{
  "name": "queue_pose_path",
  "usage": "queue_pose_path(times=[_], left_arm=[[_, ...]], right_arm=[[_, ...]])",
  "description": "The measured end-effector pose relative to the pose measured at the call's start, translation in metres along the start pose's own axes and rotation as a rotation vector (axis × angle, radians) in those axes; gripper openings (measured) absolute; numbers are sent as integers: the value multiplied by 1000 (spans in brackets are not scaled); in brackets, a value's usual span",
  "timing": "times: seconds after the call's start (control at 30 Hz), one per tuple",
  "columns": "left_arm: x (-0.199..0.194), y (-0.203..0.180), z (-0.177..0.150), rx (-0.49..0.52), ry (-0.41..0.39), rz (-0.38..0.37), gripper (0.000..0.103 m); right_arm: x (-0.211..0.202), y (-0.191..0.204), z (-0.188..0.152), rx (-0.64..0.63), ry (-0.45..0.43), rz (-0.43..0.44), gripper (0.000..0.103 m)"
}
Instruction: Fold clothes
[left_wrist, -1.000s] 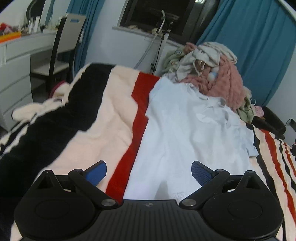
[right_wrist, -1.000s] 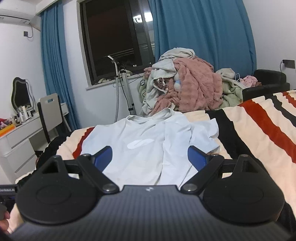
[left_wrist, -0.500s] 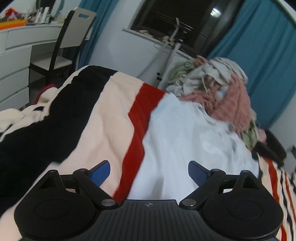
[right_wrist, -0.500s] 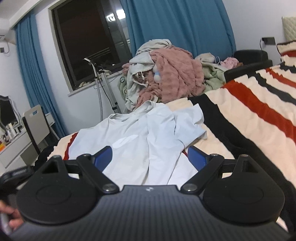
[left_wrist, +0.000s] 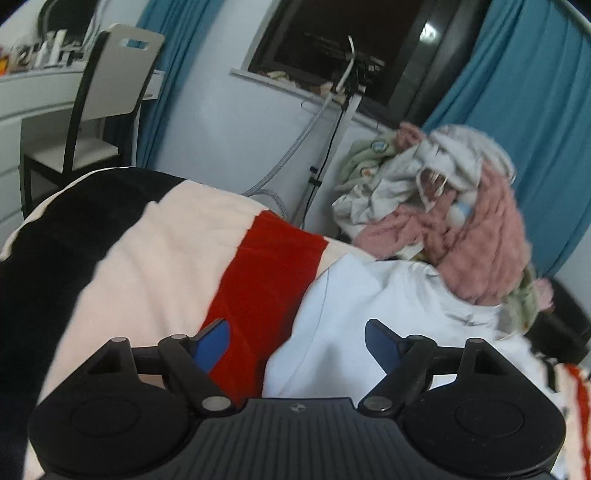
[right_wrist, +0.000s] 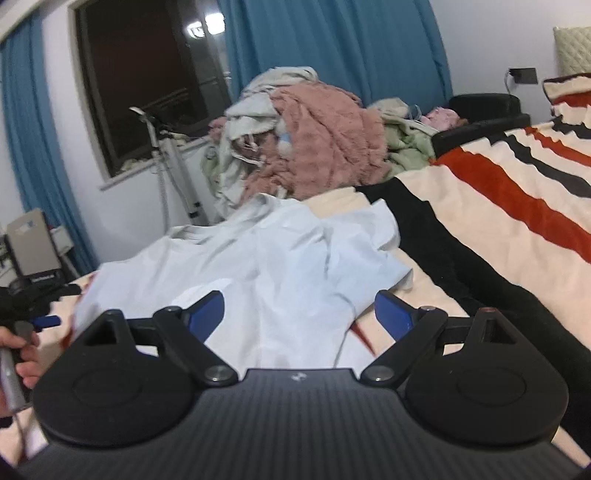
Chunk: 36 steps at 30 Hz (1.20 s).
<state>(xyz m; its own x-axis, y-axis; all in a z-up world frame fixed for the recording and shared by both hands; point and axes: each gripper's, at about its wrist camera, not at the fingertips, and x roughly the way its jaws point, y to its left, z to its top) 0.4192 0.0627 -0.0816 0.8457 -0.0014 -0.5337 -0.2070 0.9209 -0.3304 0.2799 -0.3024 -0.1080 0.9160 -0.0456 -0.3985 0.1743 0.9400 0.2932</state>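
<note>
A pale blue T-shirt (right_wrist: 280, 258) lies spread on the striped blanket, collar toward the far clothes pile. My right gripper (right_wrist: 299, 314) is open just above the shirt's near part, nothing between its blue pads. In the left wrist view the same shirt (left_wrist: 369, 314) fills the lower right, and my left gripper (left_wrist: 297, 339) is open over its left edge where it meets the red stripe (left_wrist: 266, 277). Neither gripper holds cloth. In the right wrist view the left gripper (right_wrist: 44, 320) shows at the far left, held by a hand (right_wrist: 22, 354).
A heap of pink, white and green clothes (right_wrist: 314, 140) sits beyond the shirt. The red, black and cream striped blanket (right_wrist: 517, 206) covers the bed. A chair (left_wrist: 107, 92) and white desk stand left. A black seat (right_wrist: 487, 110), blue curtains and a dark window stand at the back.
Both grippers have moved forward and lower toward the shirt, and the views have swung left. Both stay open and the shirt lies as before.
</note>
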Motion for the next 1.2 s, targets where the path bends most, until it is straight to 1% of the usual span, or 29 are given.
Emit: queue_pose_path(times=[0.07, 0.17, 0.23, 0.27, 0.3, 0.33, 0.37, 0.4, 0.43, 0.57, 0.6, 0.7, 0.77, 0.8, 0.87, 0.9, 0.97, 1.0, 1.03, 1.1, 1.13, 1.17, 1.2], left_arm=[[17, -7, 2, 22, 0, 23, 77], [35, -19, 3, 65, -16, 78, 65], [46, -31, 3, 116, 2, 126, 47], [51, -39, 3, 141, 18, 136, 42], [56, -47, 4, 166, 35, 137, 27], [59, -56, 4, 200, 43, 143, 17], [62, -66, 3, 239, 47, 150, 14], [64, -78, 1, 292, 52, 158, 7], [66, -90, -3, 352, 57, 166, 3], [58, -158, -38, 699, -30, 143, 2], [57, -176, -49, 768, -31, 118, 2], [63, -222, -91, 935, 23, 17, 2], [74, -243, -116, 994, 83, -13, 2], [80, -249, -127, 1012, 99, -1, 2], [88, -256, -139, 1020, 87, 34, 2], [87, -254, -138, 1000, 80, 27, 2], [82, -247, -134, 949, 69, 2, 7], [76, -242, -130, 918, 71, -23, 14], [70, -236, -124, 884, 75, -54, 26], [50, -214, -107, 745, 71, -118, 40], [40, -201, -98, 668, 67, -150, 42], [29, -189, -88, 591, 64, -181, 42], [22, -177, -79, 524, 55, -196, 43]], right_arm=[[14, -6, 0, 30, 10, -2, 90], [28, -13, -4, 59, 36, -4, 90], [34, -18, -6, 83, 57, -4, 90], [35, -20, -7, 101, 66, -3, 90], [34, -24, -8, 122, 72, -1, 90], [34, -26, -8, 140, 76, 0, 90], [34, -27, -7, 146, 74, 1, 90], [33, -28, -7, 151, 71, 2, 90], [33, -29, -6, 155, 69, 4, 90], [31, -31, -8, 164, 66, 9, 90], [30, -32, -9, 169, 66, 5, 90], [29, -37, -13, 179, 85, -41, 90], [29, -44, -15, 198, 92, -58, 90], [28, -48, -16, 210, 91, -69, 90], [27, -51, -17, 222, 92, -78, 90], [27, -52, -18, 225, 94, -79, 90], [27, -53, -18, 229, 96, -82, 90], [27, -54, -19, 231, 97, -83, 90], [27, -54, -19, 234, 98, -84, 90], [28, -55, -20, 238, 101, -86, 90], [28, -56, -20, 240, 102, -86, 90], [28, -56, -20, 243, 102, -84, 90], [28, -55, -20, 246, 103, -83, 90]])
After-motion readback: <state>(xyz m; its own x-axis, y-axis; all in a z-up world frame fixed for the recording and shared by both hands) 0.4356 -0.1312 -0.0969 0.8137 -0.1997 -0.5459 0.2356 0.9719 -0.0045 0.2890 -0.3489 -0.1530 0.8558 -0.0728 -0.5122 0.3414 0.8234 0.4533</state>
